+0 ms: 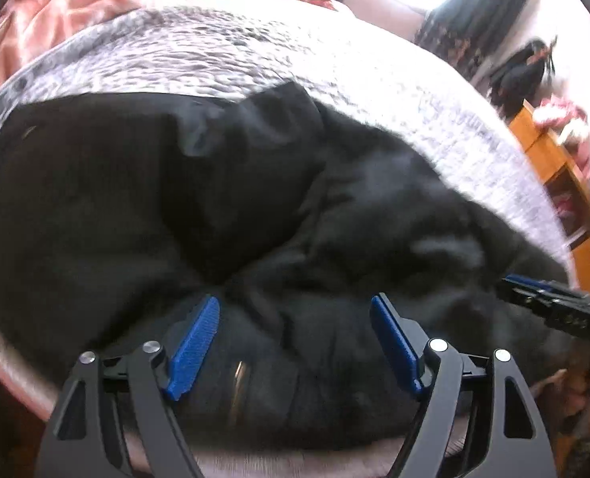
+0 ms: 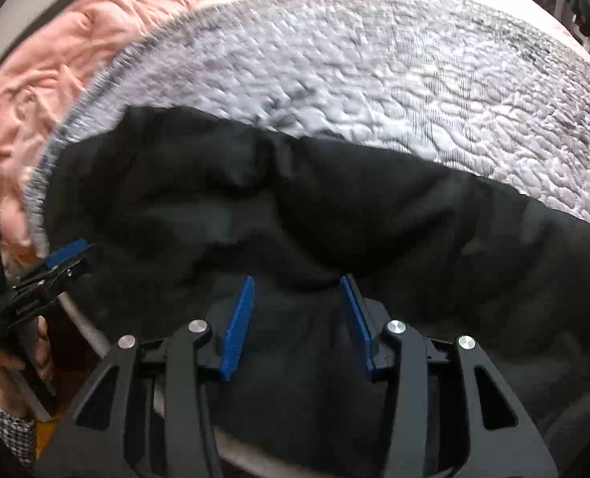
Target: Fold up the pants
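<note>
Blue-padded fingers of the left gripper (image 1: 295, 310) spread wide over rumpled black fabric pants (image 1: 175, 199), gripping nothing. Fingers of the right gripper (image 2: 298, 290) likewise parted, straddling a bunched ridge of the same cloth, not pinched. Pants heaped on a grey quilted blanket (image 2: 374, 67) across the bed, beside crumpled pink bedding (image 2: 75, 51).

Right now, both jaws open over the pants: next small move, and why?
Probably close the left gripper on the bunched fold between its blue pads. The crumpled black fabric pants lie unfolded on the grey quilted blanket, and the right gripper also stands open over cloth, holding nothing.
</note>
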`<state>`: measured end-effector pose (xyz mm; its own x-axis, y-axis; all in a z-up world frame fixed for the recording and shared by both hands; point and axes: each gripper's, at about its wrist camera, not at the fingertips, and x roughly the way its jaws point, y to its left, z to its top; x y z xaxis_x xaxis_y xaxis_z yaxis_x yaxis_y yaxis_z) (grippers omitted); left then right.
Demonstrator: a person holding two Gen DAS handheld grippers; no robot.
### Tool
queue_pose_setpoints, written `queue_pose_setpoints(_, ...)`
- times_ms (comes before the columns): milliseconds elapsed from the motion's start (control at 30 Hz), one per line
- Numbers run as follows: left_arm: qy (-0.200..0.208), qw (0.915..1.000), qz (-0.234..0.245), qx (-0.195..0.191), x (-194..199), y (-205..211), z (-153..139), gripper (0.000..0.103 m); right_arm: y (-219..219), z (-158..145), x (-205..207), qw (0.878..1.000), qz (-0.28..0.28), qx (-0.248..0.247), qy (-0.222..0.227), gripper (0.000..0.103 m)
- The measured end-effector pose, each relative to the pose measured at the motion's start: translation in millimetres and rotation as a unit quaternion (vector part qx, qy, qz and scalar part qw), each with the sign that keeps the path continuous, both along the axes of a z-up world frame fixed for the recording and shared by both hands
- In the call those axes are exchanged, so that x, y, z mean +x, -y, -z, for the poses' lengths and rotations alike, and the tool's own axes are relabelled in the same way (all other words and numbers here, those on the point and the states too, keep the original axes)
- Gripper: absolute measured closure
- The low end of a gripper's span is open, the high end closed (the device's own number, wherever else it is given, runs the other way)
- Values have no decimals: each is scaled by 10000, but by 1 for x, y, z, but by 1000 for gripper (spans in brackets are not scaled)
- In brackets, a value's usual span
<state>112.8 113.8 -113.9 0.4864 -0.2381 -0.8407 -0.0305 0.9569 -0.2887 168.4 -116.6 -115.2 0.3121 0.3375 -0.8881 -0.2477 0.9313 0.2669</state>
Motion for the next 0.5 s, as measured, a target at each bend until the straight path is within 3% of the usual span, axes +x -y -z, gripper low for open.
queue_pose_setpoints(67,-77,9991,-150,-385,-22,-25,-12,24,0,-12,-20,9993,-129,340,23,57)
queue_pose_setpoints(167,-340,9944,-579,-816,-46,-56,-11,26,-8,-8,-50,9985,-311,447,-27,57)
queue_pose_setpoints(333,-642,9759,-1235,-1681,-68,-102,9,26,-19,34,-64,9992,-327,-38,-237,53)
queue_pose_setpoints(500,-745,9601,-1296,-2365,-67,-107,19,28,-11,10,-68,9990,-224,319,-202,53)
